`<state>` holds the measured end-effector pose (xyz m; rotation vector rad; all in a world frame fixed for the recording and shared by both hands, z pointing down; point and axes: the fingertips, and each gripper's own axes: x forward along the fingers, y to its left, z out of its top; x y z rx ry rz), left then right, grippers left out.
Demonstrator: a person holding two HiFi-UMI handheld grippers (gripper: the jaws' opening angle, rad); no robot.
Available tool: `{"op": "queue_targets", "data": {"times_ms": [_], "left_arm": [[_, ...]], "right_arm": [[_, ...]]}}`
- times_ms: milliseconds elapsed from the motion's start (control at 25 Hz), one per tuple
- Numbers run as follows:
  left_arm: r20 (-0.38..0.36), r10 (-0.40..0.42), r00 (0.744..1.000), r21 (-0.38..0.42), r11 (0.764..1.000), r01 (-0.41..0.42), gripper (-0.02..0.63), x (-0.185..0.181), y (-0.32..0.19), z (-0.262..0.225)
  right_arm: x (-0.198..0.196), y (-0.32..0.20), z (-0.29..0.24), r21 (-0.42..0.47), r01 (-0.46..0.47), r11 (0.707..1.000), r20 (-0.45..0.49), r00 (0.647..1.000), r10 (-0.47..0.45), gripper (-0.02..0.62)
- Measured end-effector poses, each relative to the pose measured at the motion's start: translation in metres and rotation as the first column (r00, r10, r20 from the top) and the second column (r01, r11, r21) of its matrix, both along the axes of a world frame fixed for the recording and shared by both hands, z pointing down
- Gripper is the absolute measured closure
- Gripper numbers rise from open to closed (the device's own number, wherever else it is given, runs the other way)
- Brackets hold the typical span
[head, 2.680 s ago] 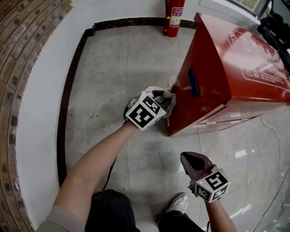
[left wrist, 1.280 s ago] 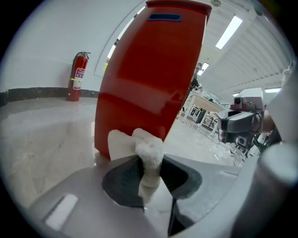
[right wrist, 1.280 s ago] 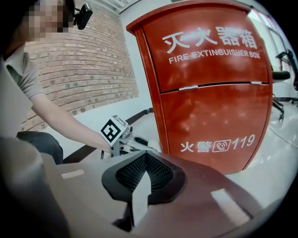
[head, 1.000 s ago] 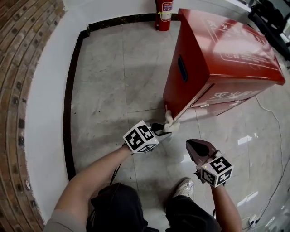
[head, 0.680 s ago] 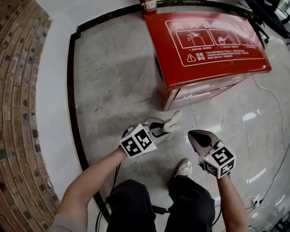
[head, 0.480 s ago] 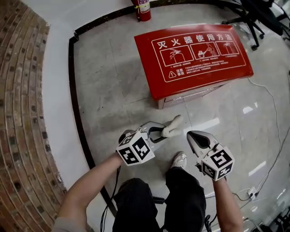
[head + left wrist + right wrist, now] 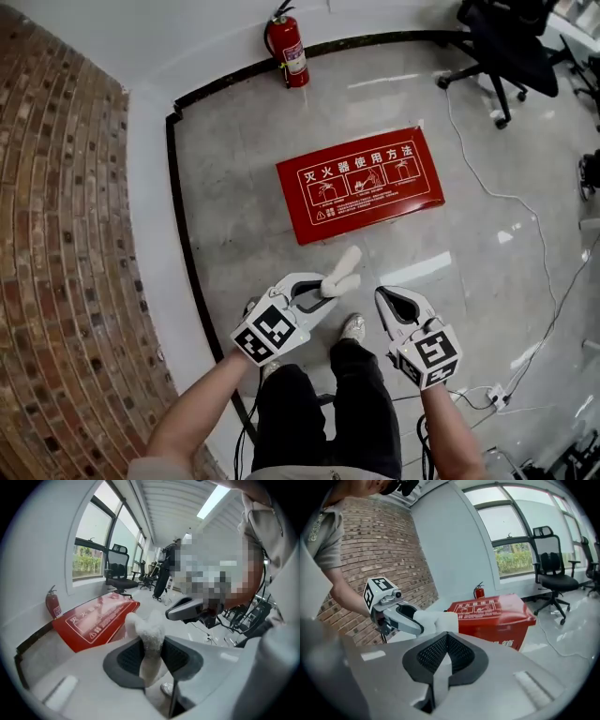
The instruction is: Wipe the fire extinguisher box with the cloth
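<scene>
The red fire extinguisher box (image 7: pixel 361 183) stands on the grey tiled floor, its lid with white print facing up. My left gripper (image 7: pixel 326 289) is held well above and in front of it, shut on a white cloth (image 7: pixel 343 269) that sticks out past the jaws. In the left gripper view the cloth (image 7: pixel 150 637) is pinched between the dark pads, with the box (image 7: pixel 91 620) beyond. My right gripper (image 7: pixel 384 298) hangs beside the left, jaws closed together with nothing between them. Its own view shows the box (image 7: pixel 492 613) and the cloth (image 7: pixel 436 620) ahead.
A red fire extinguisher (image 7: pixel 289 52) stands against the white wall by the black skirting. A black office chair (image 7: pixel 502 42) is at the back right. A cable (image 7: pixel 525 211) trails over the floor right of the box. A curved brick wall (image 7: pixel 66 244) runs on the left.
The view has risen and drawn back from the box. The left gripper with the cloth has come off the box's lower corner and is now held high; the right gripper stays shut.
</scene>
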<state>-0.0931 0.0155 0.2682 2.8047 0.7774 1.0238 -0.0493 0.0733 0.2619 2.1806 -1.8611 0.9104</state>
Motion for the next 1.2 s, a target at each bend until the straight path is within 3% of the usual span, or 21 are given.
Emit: {"op": "queue_targets", "data": {"times_ms": [160, 320, 560, 800, 1200], "left_arm": [[-0.012, -0.049, 0.999, 0.002, 0.999, 0.049, 0.500, 0.004, -0.004, -0.064], [-0.065, -0.102, 0.993, -0.019, 0.995, 0.101, 0.500, 0.018, -0.012, -0.127], [-0.082, -0.158, 0.984, -0.072, 0.986, 0.152, 0.500, 0.026, -0.017, -0.201], [-0.118, -0.156, 0.981, -0.089, 0.985, 0.146, 0.500, 0.038, -0.019, -0.252], [-0.186, -0.132, 0.974, -0.071, 0.990, 0.120, 0.500, 0.040, -0.031, -0.318]], "right_arm": [[0.002, -0.008, -0.061, 0.022, 0.013, 1.000, -0.048, 0.999, -0.012, 0.571], [0.021, -0.019, -0.124, 0.081, -0.034, 0.996, -0.094, 0.995, 0.042, 0.571], [0.043, -0.023, -0.204, 0.114, -0.097, 0.989, -0.150, 0.982, 0.114, 0.572], [0.060, -0.032, -0.269, 0.215, -0.158, 0.964, -0.152, 0.969, 0.193, 0.571], [0.065, -0.060, -0.355, 0.296, -0.147, 0.944, -0.219, 0.951, 0.217, 0.571]]}}
